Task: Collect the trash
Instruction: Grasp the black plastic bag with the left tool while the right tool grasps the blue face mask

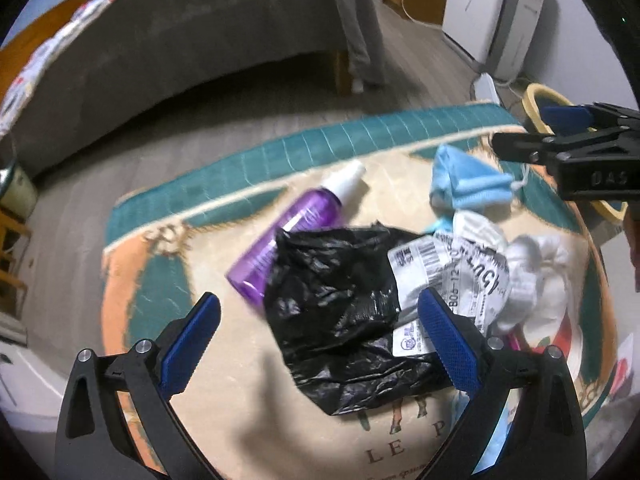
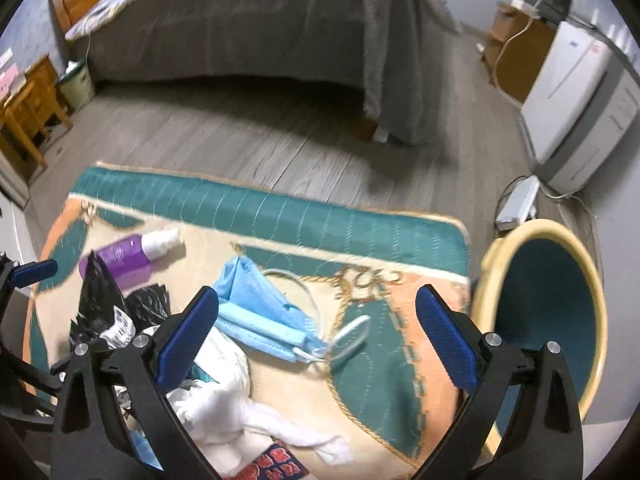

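Trash lies on a patterned rug (image 1: 248, 164) (image 2: 360, 224). A crumpled black plastic bag (image 1: 340, 304) (image 2: 96, 292) with a printed label (image 1: 444, 268) sits between the fingers of my open left gripper (image 1: 320, 328). A purple bottle (image 1: 288, 224) (image 2: 128, 256) with a white cap lies to its left. A blue face mask (image 1: 464, 184) (image 2: 260, 312) and white tissues (image 1: 536, 276) (image 2: 224, 396) lie further right. My right gripper (image 2: 316, 328) hangs open above the mask, holding nothing. It also shows at the right edge of the left wrist view (image 1: 560, 140). A yellow-rimmed bin (image 2: 548, 320) (image 1: 540, 96) stands right of the rug.
A grey-covered bed (image 2: 240, 28) (image 1: 180, 40) runs along the back. A white appliance (image 2: 576, 92) (image 1: 488, 8) and a power strip (image 2: 516, 204) with cables are at the right. Wooden furniture (image 2: 28, 108) and a small bucket (image 2: 78, 84) stand at the left. Grey wooden floor (image 2: 248, 148) surrounds the rug.
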`<action>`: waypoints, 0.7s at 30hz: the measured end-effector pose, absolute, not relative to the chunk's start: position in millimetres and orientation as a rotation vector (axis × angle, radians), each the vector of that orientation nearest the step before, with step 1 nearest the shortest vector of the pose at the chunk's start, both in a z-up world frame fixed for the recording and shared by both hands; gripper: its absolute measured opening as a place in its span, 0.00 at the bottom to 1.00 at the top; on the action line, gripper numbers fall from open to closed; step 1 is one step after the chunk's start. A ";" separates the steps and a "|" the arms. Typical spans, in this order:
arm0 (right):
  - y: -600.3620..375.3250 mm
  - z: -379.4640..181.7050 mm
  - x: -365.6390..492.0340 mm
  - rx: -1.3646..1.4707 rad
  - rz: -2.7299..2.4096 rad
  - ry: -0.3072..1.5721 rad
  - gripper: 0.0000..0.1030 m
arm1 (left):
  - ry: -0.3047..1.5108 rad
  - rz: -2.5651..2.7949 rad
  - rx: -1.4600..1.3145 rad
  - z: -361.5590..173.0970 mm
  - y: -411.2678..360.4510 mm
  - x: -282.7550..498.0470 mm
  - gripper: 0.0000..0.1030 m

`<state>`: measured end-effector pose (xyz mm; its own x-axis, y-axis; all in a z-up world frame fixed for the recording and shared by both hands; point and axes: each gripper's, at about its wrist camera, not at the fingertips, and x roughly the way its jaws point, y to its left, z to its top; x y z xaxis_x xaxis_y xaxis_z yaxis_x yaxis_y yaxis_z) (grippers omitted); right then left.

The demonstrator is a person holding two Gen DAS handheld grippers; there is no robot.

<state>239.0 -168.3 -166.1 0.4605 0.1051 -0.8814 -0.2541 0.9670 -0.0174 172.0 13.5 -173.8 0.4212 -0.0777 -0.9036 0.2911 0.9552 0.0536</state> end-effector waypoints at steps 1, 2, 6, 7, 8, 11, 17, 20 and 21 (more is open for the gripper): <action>-164.2 -171.8 239.9 -0.171 0.235 1.087 0.88 | 1.127 -0.243 0.207 -177.2 14.1 173.5 0.95; -159.7 -178.2 240.9 -0.194 0.247 1.107 0.86 | 1.135 -0.250 0.203 -179.8 14.2 174.9 0.95; -146.1 -198.6 240.3 -0.256 0.303 1.173 0.68 | 1.179 -0.285 0.189 -190.6 13.7 178.6 0.94; -144.0 -203.2 240.0 -0.262 0.316 1.191 0.65 | 1.192 -0.295 0.185 -193.2 13.5 179.1 0.93; -141.9 -208.0 239.7 -0.263 0.332 1.210 0.61 | 1.200 -0.301 0.183 -195.4 13.3 179.5 0.93; -138.1 -215.2 237.8 -0.293 0.337 1.231 0.45 | 1.221 -0.314 0.178 -201.3 12.4 180.4 0.93; -144.1 -209.8 237.6 -0.249 0.345 1.230 0.24 | 1.261 -0.352 0.127 -204.8 13.0 180.9 0.78; -150.3 -202.2 240.1 -0.239 0.344 1.220 0.19 | 1.259 -0.369 0.142 -201.9 9.6 177.9 0.64; -151.8 -199.6 239.1 -0.230 0.344 1.213 0.17 | 1.259 -0.373 0.144 -201.2 8.1 177.4 0.54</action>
